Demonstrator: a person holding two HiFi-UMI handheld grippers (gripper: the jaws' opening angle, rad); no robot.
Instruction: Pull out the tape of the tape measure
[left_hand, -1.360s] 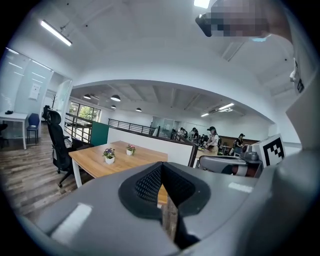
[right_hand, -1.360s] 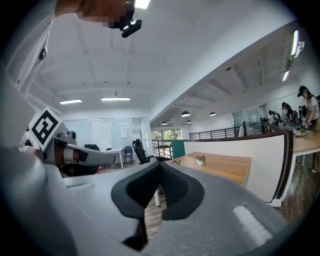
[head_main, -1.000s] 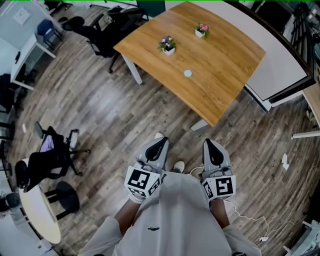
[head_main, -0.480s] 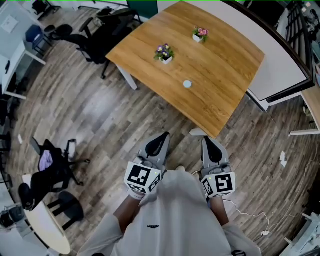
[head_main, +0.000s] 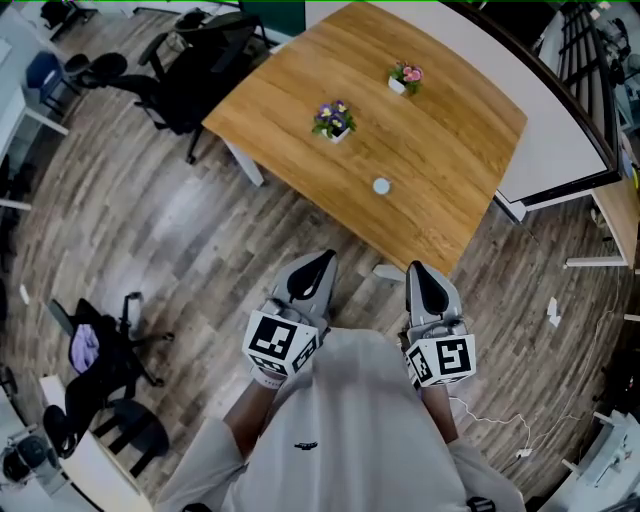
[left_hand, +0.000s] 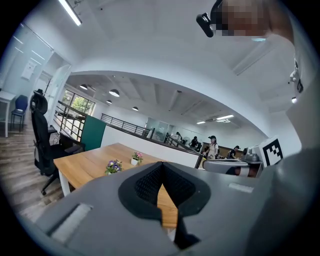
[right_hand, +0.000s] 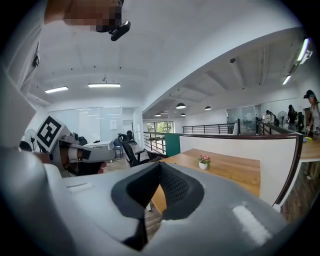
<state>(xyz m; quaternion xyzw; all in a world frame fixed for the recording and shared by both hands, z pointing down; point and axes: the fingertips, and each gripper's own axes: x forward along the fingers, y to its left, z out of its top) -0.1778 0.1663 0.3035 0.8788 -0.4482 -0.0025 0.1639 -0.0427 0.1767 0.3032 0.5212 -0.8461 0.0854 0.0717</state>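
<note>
The table (head_main: 440, 130) has been brought nearer than a second ago, but the small round object (head_main: 381, 185) on it, likely the tape measure, is not yet reached. The left gripper (head_main: 316, 266) and right gripper (head_main: 424, 276) are carried closed and empty.

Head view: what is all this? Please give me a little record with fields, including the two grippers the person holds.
Setting: office with grey wood-plank floor
Table: light brown wooden table, ahead of the person
On table: purple flowers in a white pot; pink flowers in a white pot; small round pale object, perhaps the tape measure
Left gripper: shut, empty, short of the table
Right gripper: shut, empty, near the table's corner
Beside table: black office chair
</note>
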